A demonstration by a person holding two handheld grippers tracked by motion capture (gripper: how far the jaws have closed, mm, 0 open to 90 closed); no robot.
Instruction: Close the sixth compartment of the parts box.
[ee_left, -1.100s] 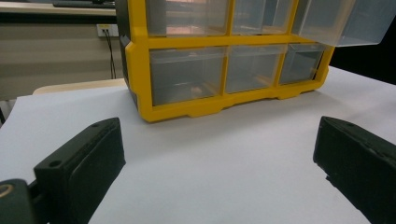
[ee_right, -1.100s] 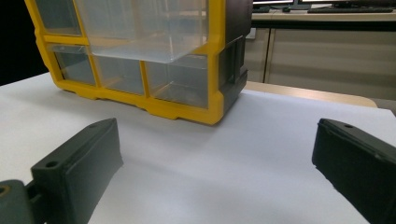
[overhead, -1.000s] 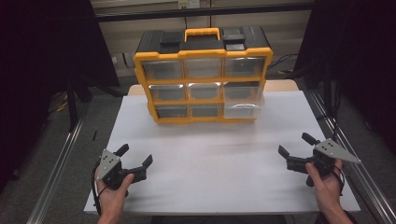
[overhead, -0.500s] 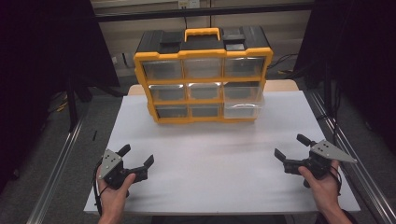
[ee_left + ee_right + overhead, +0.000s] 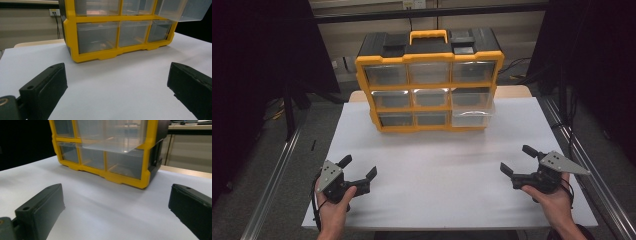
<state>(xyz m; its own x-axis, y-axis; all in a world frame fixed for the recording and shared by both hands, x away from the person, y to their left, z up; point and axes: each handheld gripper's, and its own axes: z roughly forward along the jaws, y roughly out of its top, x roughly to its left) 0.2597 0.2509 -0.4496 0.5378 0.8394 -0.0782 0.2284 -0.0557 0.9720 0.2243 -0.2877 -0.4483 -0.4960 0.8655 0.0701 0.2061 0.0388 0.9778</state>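
With both jaws spread and holding nothing, my right gripper [image 5: 518,161] has crept inward from four o'clock while my left gripper [image 5: 358,168] waits at seven, so I judge I'm starting toward the yellow-framed plastic drawer cabinet [image 5: 430,82] at twelve, its clear middle-right drawer [image 5: 472,107] ajar.

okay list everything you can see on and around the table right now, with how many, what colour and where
Drawer cabinet: one, yellow frame, black top with a yellow handle, far middle of the table.
Clear drawers: nine, three rows of three; the middle-right drawer is pulled out, the rest look shut.
Table: one, white top.
Metal rails: two, grey, along the table's left and right sides.
Left gripper: one, black with a grey plate, near left on the table, open, empty.
Right gripper: one, black with a grey plate, near right, open, empty.
Hands: two, one holding each gripper.
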